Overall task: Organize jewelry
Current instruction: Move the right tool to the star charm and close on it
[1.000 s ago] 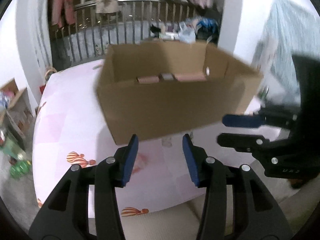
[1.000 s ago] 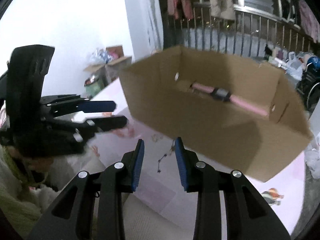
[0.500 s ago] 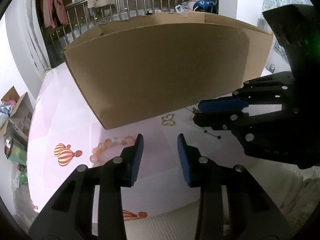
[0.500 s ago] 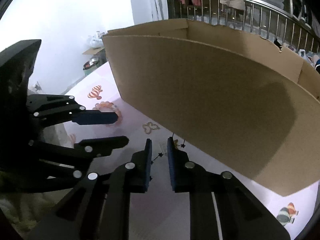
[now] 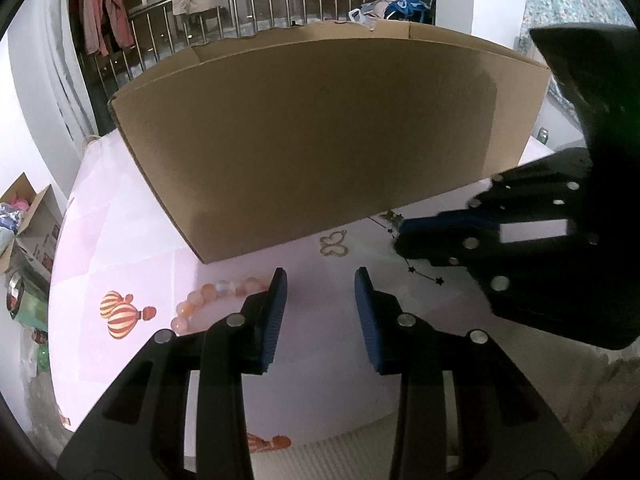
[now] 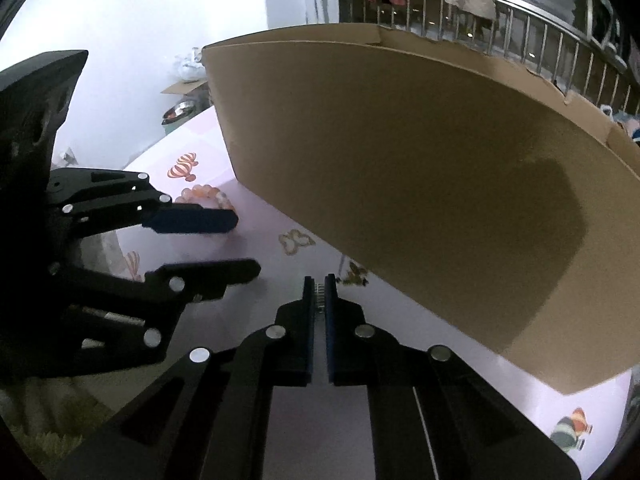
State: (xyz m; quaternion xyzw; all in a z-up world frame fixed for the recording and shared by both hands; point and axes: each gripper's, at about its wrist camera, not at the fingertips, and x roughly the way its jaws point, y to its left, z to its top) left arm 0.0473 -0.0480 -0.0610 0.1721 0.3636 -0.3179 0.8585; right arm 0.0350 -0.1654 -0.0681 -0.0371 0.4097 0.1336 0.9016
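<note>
Much of the jewelry sits out of plain sight

The cardboard box [image 5: 320, 140] wall hides its inside from both cameras. The bead bracelet [image 5: 218, 296] runs behind the left gripper's [image 5: 320, 300] finger at nine o'clock. The thin star chain [image 5: 424, 274] vanishes under the right gripper [image 6: 319, 296], too fine to trace.

Right gripper [image 6: 319, 282]: jaws closed on a thin chain necklace [image 6: 352, 276] lying on the pink tablecloth [image 6: 304, 420]. Left gripper [image 6: 236, 240]: jaws apart, beside the peach bead bracelet [image 6: 204, 194]. Cardboard box [image 6: 420, 184] stands directly behind both.
</note>
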